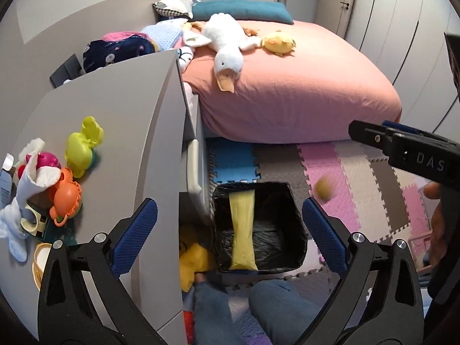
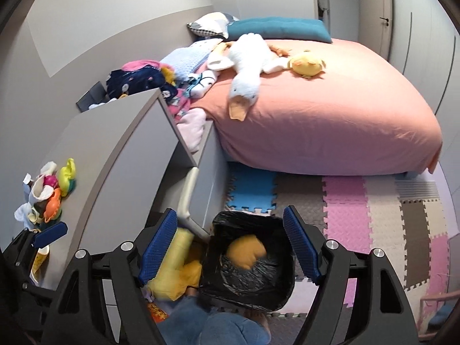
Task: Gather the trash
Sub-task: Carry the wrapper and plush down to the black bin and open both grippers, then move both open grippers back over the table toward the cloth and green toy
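two claws are hanging spread and empty over the black-lined trash bin (image 1: 290,201) at lower centre: the left claw (image 1: 230,237) and the right claw (image 2: 230,245). a pale yellow wrapper (image 1: 243,230) is lying inside; an orange-yellow lump (image 2: 245,251) is showing blurred.

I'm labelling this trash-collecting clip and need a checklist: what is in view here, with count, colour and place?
Trash bin: one, black liner, on the floor mat below both claws.
Yellow item: one, blurred, inside the bin.
Small ball-like item: one, yellowish, blurred, right of the bin.
Goose plush: one, white, on the bed.
Chick plush: one, yellow, beside the goose.
Bed: one, pink sheet.
Foam mat: pink, grey, blue tiles, floor.
Plastic toys: several, yellow-green, orange, pink, on the grey cabinet.
Legs: blue jeans, bottom edge.
Left claw: open, empty.
Right claw: open, empty.
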`<state>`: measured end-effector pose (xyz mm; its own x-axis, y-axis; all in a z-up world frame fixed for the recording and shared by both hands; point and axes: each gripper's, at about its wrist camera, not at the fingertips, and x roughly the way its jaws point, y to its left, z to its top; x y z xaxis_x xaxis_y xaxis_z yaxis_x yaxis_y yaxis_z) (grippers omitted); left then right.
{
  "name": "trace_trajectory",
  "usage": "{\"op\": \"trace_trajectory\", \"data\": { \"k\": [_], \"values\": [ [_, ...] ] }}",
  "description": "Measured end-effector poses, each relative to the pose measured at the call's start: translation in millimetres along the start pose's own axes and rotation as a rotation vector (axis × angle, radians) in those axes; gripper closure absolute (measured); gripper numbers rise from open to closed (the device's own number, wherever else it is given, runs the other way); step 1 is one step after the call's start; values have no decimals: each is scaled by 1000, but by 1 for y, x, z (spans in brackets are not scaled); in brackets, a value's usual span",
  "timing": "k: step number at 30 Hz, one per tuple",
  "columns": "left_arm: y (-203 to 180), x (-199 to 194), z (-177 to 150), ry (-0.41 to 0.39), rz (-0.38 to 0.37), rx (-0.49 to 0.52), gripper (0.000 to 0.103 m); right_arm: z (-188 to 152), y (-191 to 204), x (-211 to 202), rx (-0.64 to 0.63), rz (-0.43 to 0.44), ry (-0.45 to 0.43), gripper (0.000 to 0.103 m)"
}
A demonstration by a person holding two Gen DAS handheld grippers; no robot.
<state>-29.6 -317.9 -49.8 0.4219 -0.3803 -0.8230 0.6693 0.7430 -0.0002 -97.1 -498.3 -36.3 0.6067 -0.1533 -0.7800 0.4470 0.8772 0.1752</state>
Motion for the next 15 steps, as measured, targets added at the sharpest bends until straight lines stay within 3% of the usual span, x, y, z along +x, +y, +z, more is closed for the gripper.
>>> {"op": "trace_trajectory", "data": {
  "k": [15],
  "values": [
    [16, -24, -8, -49, 24, -15, 6, -6, 26, 2, -64, 38, 6, 22]
  ]
}}
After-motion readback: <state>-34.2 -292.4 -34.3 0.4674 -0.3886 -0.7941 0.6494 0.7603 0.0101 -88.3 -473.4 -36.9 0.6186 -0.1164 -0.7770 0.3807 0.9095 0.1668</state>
